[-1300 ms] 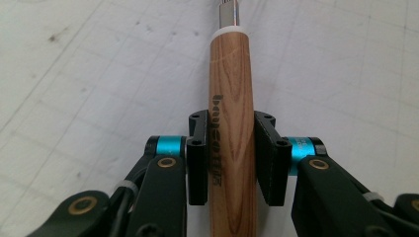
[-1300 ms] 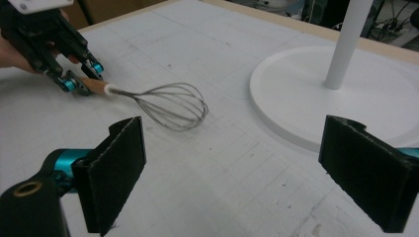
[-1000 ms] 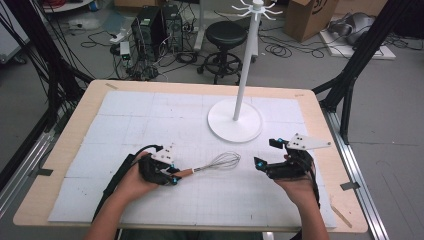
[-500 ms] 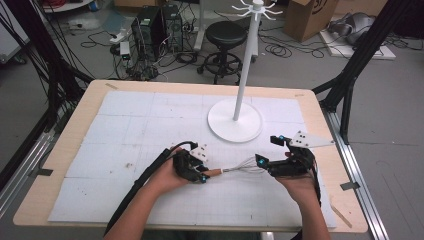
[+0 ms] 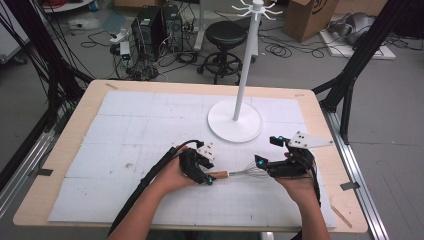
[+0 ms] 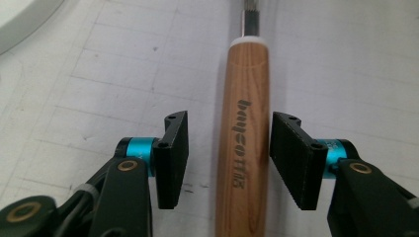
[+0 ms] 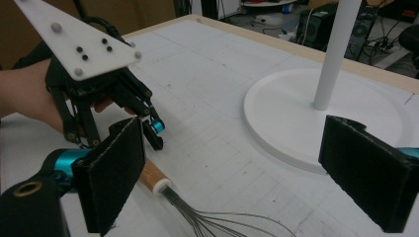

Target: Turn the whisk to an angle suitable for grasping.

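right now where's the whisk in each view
High view: whisk lies low centre, between the two hands.
Left gripper view: its wooden handle runs up the middle, between the open jaws.
Right gripper view: handle end and wires at bottom centre.
Shared landmark: the white stand base.

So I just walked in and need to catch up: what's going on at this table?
A person holds a gripper in each hand over a whisk lying on the white mat. The left gripper straddles the wooden handle; its jaws have just been opening and the pads stand clear of the wood. The right gripper is wide open above the wire end. A white hook stand waits behind them.
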{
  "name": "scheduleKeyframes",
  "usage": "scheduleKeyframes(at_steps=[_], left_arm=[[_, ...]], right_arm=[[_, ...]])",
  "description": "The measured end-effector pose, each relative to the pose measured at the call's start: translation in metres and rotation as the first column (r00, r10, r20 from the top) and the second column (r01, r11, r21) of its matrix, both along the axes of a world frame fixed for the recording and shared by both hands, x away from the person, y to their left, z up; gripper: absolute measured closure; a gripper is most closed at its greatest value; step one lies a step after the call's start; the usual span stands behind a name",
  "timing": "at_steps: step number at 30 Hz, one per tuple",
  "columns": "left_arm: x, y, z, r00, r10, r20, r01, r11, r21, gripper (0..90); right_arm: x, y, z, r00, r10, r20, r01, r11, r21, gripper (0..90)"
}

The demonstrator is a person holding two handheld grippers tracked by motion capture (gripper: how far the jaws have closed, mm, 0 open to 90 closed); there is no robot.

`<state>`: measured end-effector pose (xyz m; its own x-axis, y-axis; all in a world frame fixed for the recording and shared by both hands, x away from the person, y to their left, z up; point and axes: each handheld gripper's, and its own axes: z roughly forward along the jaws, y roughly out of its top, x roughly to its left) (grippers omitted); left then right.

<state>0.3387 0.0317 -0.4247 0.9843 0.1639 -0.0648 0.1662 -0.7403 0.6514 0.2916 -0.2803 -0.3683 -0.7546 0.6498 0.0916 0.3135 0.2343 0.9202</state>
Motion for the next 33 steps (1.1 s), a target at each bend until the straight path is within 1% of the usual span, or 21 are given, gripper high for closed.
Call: scheduleKeyframes(at_steps=[4,7,8,11,13,14,15,16,17,18,19,20,22,23,24,25,26,27,28,30,33], left_arm=[[-0.004,0.019,0.014,0.9992,0.017,-0.036,-0.020,0.9943,-0.104,40.3],[-0.009,0.040,0.020,0.9989,0.029,-0.036,-0.033,0.9919,-0.123,36.0],[-0.009,0.040,0.020,0.9989,0.029,-0.036,-0.033,0.9919,-0.123,34.2],[-0.021,0.073,0.026,0.9974,0.072,-0.011,-0.073,0.9856,-0.153,29.8],[-0.024,0.091,0.028,0.9950,0.099,-0.009,-0.099,0.9763,-0.192,28.3],[-0.024,0.091,0.028,0.9950,0.099,-0.009,-0.099,0.9763,-0.192,27.9],[-0.025,0.100,0.029,0.9918,0.127,-0.014,-0.127,0.9685,-0.214,27.9],[-0.026,0.106,0.030,0.9891,0.147,-0.011,-0.146,0.9667,-0.210,22.3],[-0.028,0.117,0.030,0.9834,0.181,0.004,-0.176,0.9586,-0.224,20.1],[-0.028,0.121,0.030,0.9809,0.194,-0.001,-0.189,0.9521,-0.240,18.9],[-0.028,0.121,0.030,0.9809,0.194,-0.001,-0.189,0.9521,-0.240,17.4],[-0.028,0.129,0.029,0.9777,0.210,0.001,-0.202,0.9453,-0.256,15.7],[-0.028,0.138,0.029,0.9680,0.251,0.001,-0.240,0.9288,-0.282,12.0],[-0.028,0.140,0.030,0.9660,0.259,0.005,-0.246,0.9244,-0.292,8.6],[-0.028,0.140,0.030,0.9660,0.259,0.005,-0.246,0.9244,-0.292,5.7],[-0.030,0.145,0.030,0.9635,0.268,0.003,-0.253,0.9159,-0.311,5.4],[-0.031,0.147,0.031,0.9614,0.275,0.010,-0.257,0.9117,-0.320,4.0],[-0.031,0.147,0.031,0.9614,0.275,0.010,-0.257,0.9117,-0.320,1.6],[-0.033,0.151,0.032,0.9584,0.285,0.016,-0.263,0.9036,-0.338,1.6],[-0.033,0.155,0.033,0.9545,0.297,0.021,-0.272,0.8979,-0.346,1.6],[-0.034,0.159,0.033,0.9520,0.305,0.021,-0.280,0.8962,-0.345,1.6]], right_arm=[[0.000,0.001,-0.001,1.0000,0.001,-0.005,-0.001,1.0000,-0.001,9.8],[0.000,0.003,-0.002,0.9999,0.010,-0.005,-0.010,0.9999,-0.008,9.8],[0.000,0.003,-0.002,0.9999,0.010,-0.005,-0.010,0.9999,-0.008,9.8],[-0.001,0.005,-0.002,0.9998,0.019,-0.007,-0.019,0.9996,-0.019,9.8],[-0.002,0.006,-0.003,0.9997,0.021,-0.012,-0.021,0.9996,-0.021,9.8],[-0.002,0.006,-0.003,0.9997,0.021,-0.012,-0.021,0.9996,-0.021,9.8],[-0.002,0.007,-0.003,0.9997,0.023,-0.011,-0.023,0.9995,-0.024,9.8],[-0.001,0.010,-0.004,0.9995,0.025,-0.019,-0.026,0.9992,-0.030,9.8],[-0.001,0.012,-0.005,0.9992,0.032,-0.023,-0.033,0.9988,-0.037,9.8],[-0.001,0.013,-0.006,0.9992,0.034,-0.021,-0.035,0.9983,-0.046,9.8],[-0.001,0.013,-0.006,0.9992,0.034,-0.021,-0.035,0.9983,-0.046,9.8],[-0.001,0.017,-0.008,0.9986,0.042,-0.031,-0.044,0.9965,-0.071,9.8],[0.000,0.019,-0.008,0.9983,0.047,-0.035,-0.049,0.9956,-0.079,9.8],[0.000,0.020,-0.009,0.9983,0.048,-0.032,-0.051,0.9953,-0.082,9.8],[0.000,0.020,-0.009,0.9984,0.046,-0.034,-0.048,0.9956,-0.081,9.8],[0.000,0.020,-0.009,0.9983,0.047,-0.036,-0.049,0.9956,-0.079,9.8],[0.000,0.020,-0.009,0.9983,0.047,-0.036,-0.050,0.9955,-0.081,9.8],[0.000,0.020,-0.009,0.9983,0.047,-0.036,-0.050,0.9955,-0.081,9.8],[0.000,0.021,-0.010,0.9980,0.047,-0.043,-0.050,0.9953,-0.083,9.8],[0.001,0.021,-0.010,0.9979,0.050,-0.042,-0.053,0.9948,-0.087,9.8],[0.001,0.021,-0.010,0.9976,0.052,-0.044,-0.056,0.9949,-0.084,9.8]])
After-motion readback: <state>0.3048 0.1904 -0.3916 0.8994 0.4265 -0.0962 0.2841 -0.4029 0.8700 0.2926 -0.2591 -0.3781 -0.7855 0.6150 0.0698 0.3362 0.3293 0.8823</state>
